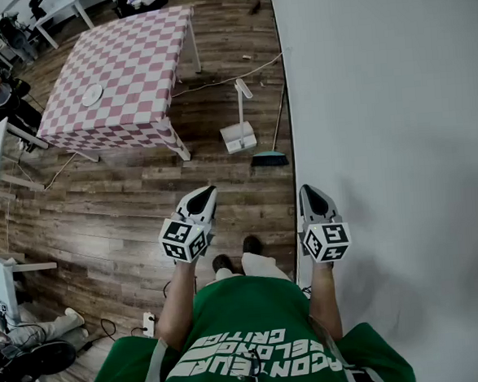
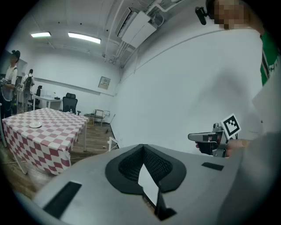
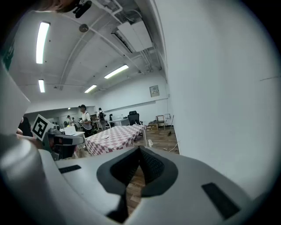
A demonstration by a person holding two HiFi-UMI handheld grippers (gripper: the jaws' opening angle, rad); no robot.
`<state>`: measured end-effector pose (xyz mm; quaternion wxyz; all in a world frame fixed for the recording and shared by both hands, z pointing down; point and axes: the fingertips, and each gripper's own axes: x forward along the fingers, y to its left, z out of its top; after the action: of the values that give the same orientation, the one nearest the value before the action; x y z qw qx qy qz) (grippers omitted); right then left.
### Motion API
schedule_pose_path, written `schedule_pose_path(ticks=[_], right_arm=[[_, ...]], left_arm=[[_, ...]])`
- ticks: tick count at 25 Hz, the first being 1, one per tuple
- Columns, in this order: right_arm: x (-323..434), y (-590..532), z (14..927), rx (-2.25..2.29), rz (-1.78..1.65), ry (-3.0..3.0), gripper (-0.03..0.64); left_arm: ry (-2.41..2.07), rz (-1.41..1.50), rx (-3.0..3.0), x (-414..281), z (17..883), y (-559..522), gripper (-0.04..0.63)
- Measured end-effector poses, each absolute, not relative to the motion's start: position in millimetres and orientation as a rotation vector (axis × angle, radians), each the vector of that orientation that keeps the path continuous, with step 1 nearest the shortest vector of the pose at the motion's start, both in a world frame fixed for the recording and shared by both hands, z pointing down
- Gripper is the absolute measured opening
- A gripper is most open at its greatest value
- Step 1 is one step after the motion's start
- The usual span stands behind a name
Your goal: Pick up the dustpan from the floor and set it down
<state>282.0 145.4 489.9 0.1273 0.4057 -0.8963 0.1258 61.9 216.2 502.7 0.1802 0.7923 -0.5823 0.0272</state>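
A white dustpan (image 1: 238,136) sits on the wood-plank floor (image 1: 117,204), its pan flat on the boards and its slim white handle standing upright, so its long axis runs floor to ceiling with the angled grip at the top. Which way the pan's mouth faces is not clear. It stands between the corner leg of a table (image 1: 132,63) draped in pink-and-white check and a teal-bristled broom (image 1: 269,158) that leans by the white wall (image 1: 379,95). Well short of it, a person in a green shirt (image 1: 248,324) holds the left gripper (image 1: 206,192) and right gripper (image 1: 307,189) out level, both with jaws pressed together on nothing, both aimed slightly downward toward the dustpan.
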Motion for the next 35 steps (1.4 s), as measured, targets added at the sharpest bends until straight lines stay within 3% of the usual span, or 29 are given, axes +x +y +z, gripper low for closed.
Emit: schedule_pose_path(ticks=[26, 35], right_arm=[[288, 125, 489, 1.120, 0.472, -2.663, 0.008], [255, 99, 503, 1.033, 0.448, -2.649, 0.008]], left_arm=[[-1.743, 0.190, 2.162, 69, 491, 209, 0.004], [-1.813, 0.142, 2.019, 35, 513, 189, 0.003]])
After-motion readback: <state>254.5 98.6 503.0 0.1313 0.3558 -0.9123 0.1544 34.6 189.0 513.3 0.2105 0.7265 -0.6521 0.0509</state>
